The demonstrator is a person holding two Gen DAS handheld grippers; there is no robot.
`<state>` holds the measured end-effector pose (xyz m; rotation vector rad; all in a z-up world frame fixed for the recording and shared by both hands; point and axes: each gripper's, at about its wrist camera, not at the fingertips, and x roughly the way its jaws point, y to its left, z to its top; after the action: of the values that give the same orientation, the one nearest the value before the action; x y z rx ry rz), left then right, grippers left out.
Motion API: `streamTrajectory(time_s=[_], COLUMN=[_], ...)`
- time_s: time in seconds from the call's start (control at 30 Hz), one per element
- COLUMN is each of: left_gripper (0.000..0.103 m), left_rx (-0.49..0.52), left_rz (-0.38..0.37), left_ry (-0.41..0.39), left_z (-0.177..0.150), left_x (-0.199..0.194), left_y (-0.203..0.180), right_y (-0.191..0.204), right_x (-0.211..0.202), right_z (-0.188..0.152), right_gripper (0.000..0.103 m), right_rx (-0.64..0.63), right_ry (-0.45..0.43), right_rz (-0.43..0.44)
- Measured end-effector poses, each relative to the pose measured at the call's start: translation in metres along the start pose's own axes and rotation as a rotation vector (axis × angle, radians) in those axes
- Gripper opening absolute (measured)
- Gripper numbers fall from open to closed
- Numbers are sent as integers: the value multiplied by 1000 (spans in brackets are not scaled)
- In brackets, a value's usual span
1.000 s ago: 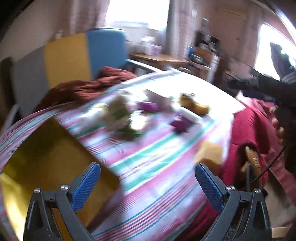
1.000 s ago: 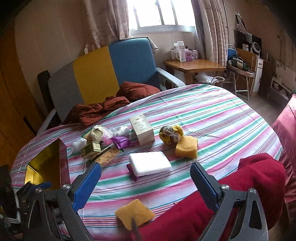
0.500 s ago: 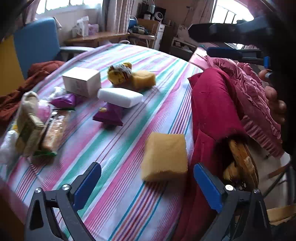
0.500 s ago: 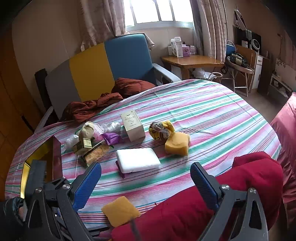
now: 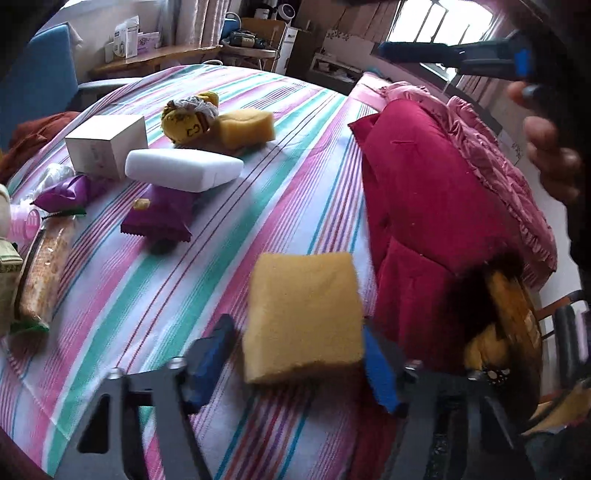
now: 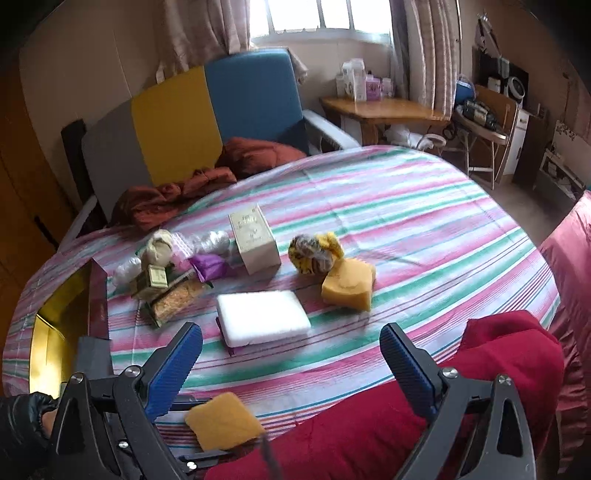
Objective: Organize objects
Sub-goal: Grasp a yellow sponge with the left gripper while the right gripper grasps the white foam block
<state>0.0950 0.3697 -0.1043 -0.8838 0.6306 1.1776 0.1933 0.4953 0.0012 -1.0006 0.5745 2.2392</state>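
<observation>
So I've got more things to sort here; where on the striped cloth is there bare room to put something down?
The far side of the striped cloth, beyond the cream box and the yellow sponge block, is bare up to the rim. A bare band also runs between the white foam pad and the red blanket. The left cluster beside the gold-lined box is crowded.

Daylight is pouring through the window (image 6: 325, 18) behind the curtains (image 6: 424, 51), blowing it out to white, while a second window (image 5: 443, 26) is glaring in the left wrist view. Fisheye curvature is bending the striped tablecloth (image 6: 406, 206) and darkening every corner. Motion blur is smearing the near sponge (image 5: 303, 314); soft shadows are pooling under objects.
</observation>
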Motion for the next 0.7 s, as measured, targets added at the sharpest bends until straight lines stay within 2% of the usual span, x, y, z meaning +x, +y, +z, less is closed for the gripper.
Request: streamTrajectory(time_s=[0.17,0.27,0.37,0.43,0.7], left_gripper=[56,56,56,56,56], left_rx=[-72,-122,-185,-216,-273], left_rz=[20,45,64,73,124], left_ry=[-57,-99,-150,-180,-288], left_z=[-13,-26,-38,-44,-61], left_x=[-15,-28,-46,-58,-104], left_y=[7,10,15,18,18], right_y=[9,16,10,5,-15], right_x=[36,65,88,96,115], right_z=[7,11,9,7,6], right_gripper=[99,99,99,99,99], right_rx=[-22,-15,150,251,578], right_ry=[128,244,355,381,375], right_rz=[35,77,185,223,207])
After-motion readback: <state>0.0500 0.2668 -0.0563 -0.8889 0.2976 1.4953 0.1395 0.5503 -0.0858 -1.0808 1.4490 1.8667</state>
